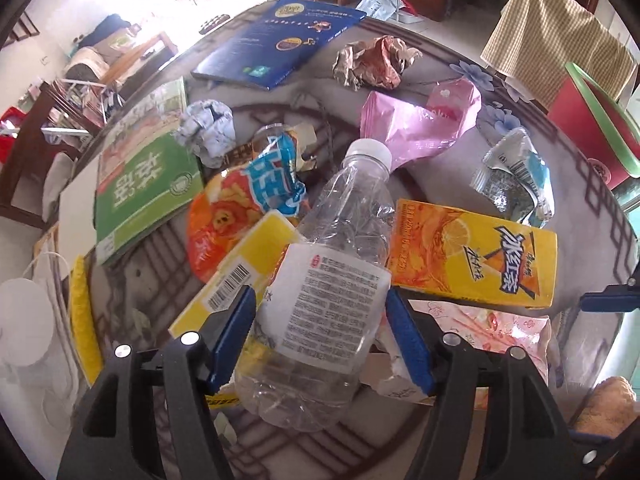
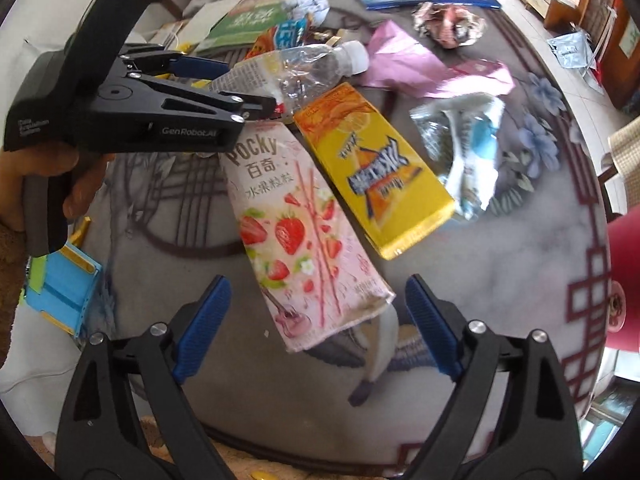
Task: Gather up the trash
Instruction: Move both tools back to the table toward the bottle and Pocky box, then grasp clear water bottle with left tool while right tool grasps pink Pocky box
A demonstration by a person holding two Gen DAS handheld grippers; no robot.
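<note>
Left gripper (image 1: 320, 340) angled steeply down, fingers straddling crushed bottle (image 1: 332, 280), right gripper (image 2: 318, 328) fingers wide above Pocky box (image 2: 304, 240).

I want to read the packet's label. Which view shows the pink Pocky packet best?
The right wrist view: the Pocky packet lies whole, print facing up. The left wrist view shows only a pale corner behind the yellow carton.

Bottle (image 1: 340, 248) on table (image 2: 500, 280), carton (image 1: 476, 256) right of it, wrapper (image 1: 416, 124) behind.
</note>
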